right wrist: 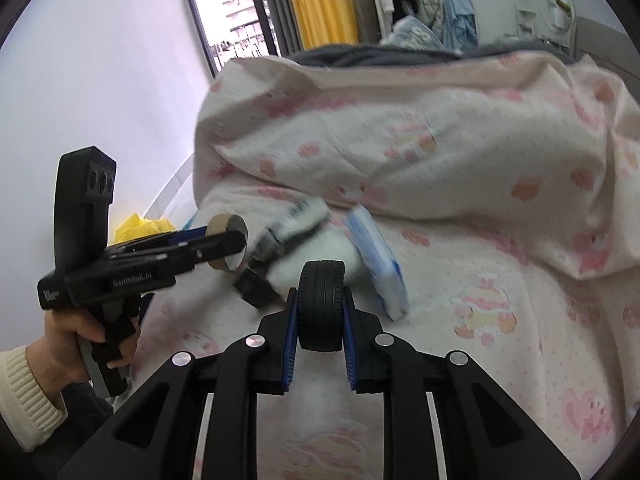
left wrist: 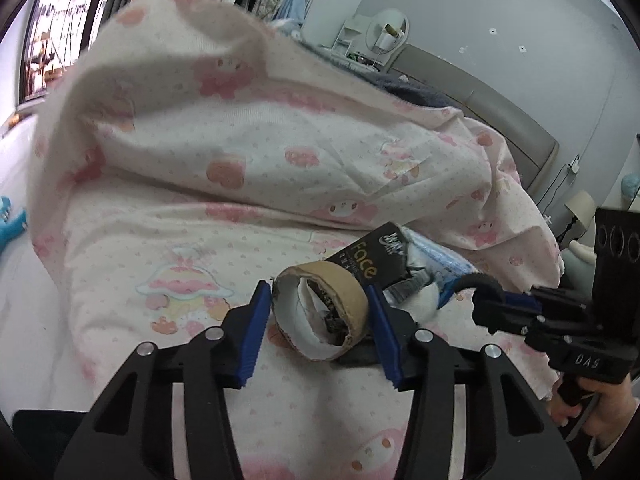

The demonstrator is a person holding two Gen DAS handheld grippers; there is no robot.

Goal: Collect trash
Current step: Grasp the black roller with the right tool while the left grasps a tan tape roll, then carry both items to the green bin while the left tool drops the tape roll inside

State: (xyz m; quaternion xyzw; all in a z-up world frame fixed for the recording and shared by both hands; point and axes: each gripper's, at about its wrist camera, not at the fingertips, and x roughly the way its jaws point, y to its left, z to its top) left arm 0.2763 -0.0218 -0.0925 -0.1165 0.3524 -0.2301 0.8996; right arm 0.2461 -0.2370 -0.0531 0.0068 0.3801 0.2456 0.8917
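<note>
A brown cardboard tube [left wrist: 320,308] with a torn white inner edge sits between the blue pads of my left gripper [left wrist: 317,294], which is shut on it just above the bedding. In the right wrist view the same tube [right wrist: 228,224] shows at the left gripper's [right wrist: 240,238] tip. My right gripper [right wrist: 321,296] is shut on a black toy wheel [right wrist: 322,308]. Behind the tube lie a black "Face" packet [left wrist: 362,258], a crumpled wrapper [right wrist: 292,224], white tissue [right wrist: 336,256] and a blue-and-white tissue pack [right wrist: 378,260]. The right gripper [left wrist: 486,296] enters the left wrist view from the right.
A pink-patterned duvet [left wrist: 240,152] is heaped across the bed behind the trash. Something yellow and crumpled [right wrist: 140,226] shows past the bed's left edge, and a blue plush toy [left wrist: 10,220] lies at far left. A grey headboard [left wrist: 500,108] and wall run along the right.
</note>
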